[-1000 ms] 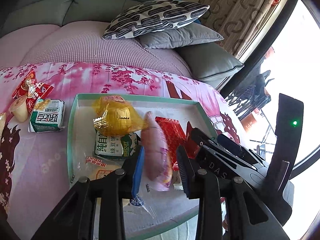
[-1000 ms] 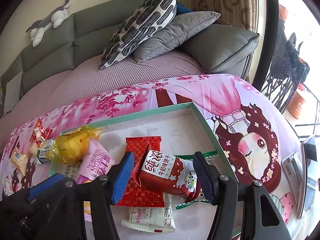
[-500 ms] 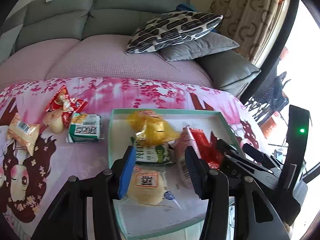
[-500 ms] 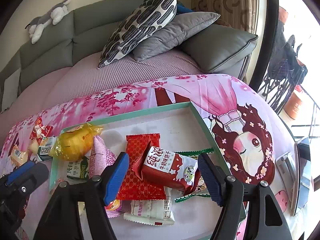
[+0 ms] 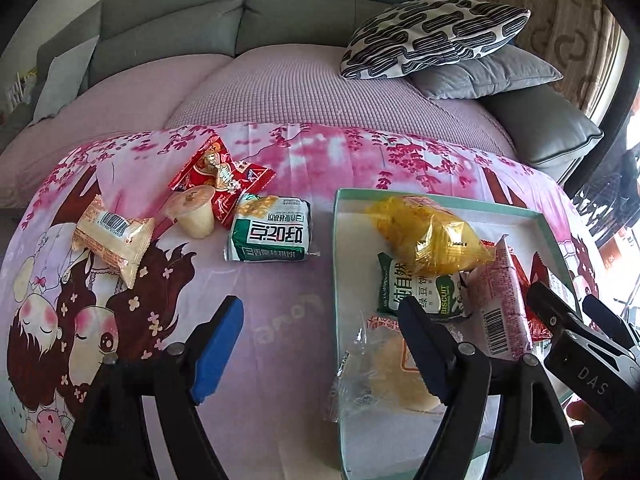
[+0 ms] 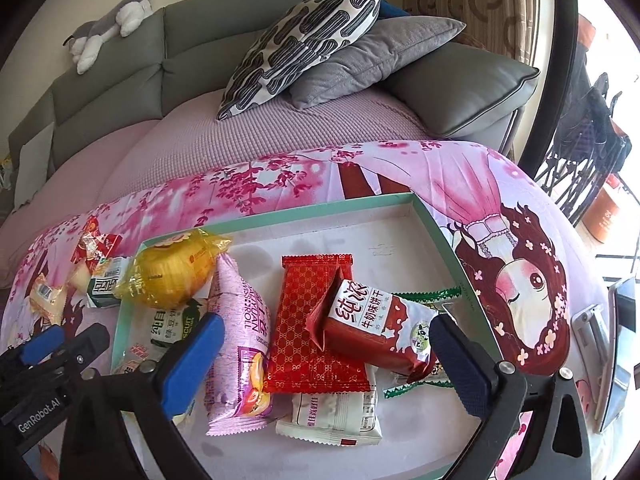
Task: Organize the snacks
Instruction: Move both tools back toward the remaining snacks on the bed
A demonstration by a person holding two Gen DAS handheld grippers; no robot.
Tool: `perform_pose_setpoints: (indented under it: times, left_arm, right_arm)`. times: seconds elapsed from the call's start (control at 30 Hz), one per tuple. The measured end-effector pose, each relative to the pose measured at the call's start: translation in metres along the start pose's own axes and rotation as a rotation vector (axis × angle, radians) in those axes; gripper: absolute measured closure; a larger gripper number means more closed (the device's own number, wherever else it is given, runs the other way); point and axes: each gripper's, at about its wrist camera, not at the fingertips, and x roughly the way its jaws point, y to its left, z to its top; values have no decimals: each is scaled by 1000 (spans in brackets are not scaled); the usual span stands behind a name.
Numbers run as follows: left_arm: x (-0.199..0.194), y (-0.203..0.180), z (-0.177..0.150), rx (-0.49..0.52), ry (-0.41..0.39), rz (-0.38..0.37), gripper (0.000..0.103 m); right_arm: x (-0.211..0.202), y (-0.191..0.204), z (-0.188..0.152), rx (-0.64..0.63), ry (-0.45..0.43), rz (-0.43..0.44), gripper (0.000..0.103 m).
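A green-rimmed tray (image 5: 337, 264) (image 6: 436, 236) holds several snacks: a yellow pack (image 5: 430, 240) (image 6: 172, 274), a green biscuit pack (image 5: 416, 288), a pink roll pack (image 5: 498, 300) (image 6: 240, 340), a red flat pack (image 6: 316, 320) and a red-and-white biscuit pack (image 6: 372, 326). Left of the tray lie a green-and-white pack (image 5: 272, 230), a jelly cup (image 5: 192, 216), a red pack (image 5: 220, 178) and a beige pack (image 5: 110, 240). My left gripper (image 5: 316, 348) is open and empty over the tray's left edge. My right gripper (image 6: 324, 364) is open and empty above the red packs.
The tray and snacks lie on a pink printed cloth (image 5: 280, 320) over a sofa seat. Cushions (image 6: 320, 40) and a toy dog (image 6: 108, 28) sit at the back. A phone-like device (image 6: 620, 340) lies at the right. The other gripper's body (image 5: 588, 344) is at the tray's right.
My left gripper has let go of the pink roll pack in the tray, opened and swung left, bringing the loose snacks outside the tray into view. My right gripper has hardly moved.
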Motion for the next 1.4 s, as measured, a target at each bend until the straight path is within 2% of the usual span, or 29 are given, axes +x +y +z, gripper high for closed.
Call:
perform_pose_setpoints:
  times: [0.13,0.17,0.2,0.27,0.53,0.93,1.13,1.4]
  left_arm:
    - [2,1,0,15,-16,20,18]
    - [3,1,-1,18,-23,26,15]
    - [3,1,-1,22,-28,31,5]
    - [3,1,-1,29,-39,36,1]
    - [2,7,-1,17,-43,33,1]
    - [-3,30,0,-11,-49,71,1]
    - [-9,65,1,-77,-57,122,1]
    - [-20,119,-2,-179,-71,203,1]
  right_arm:
    - [1,4,-1,-15,0,2,0]
    - [1,5,-1,-20,-1,2,0]
    - [1,6,-1,-23,-1,3,0]
    - [1,8,-1,-27,-4,8,0]
    - [-3,17,-1,-39,-40,34,0]
    - [-17,39,1,-79,-104,62,0]
    - [-31,71,0,-138,-163,142,0]
    - [-29,119,-10,-199,-141,227,0]
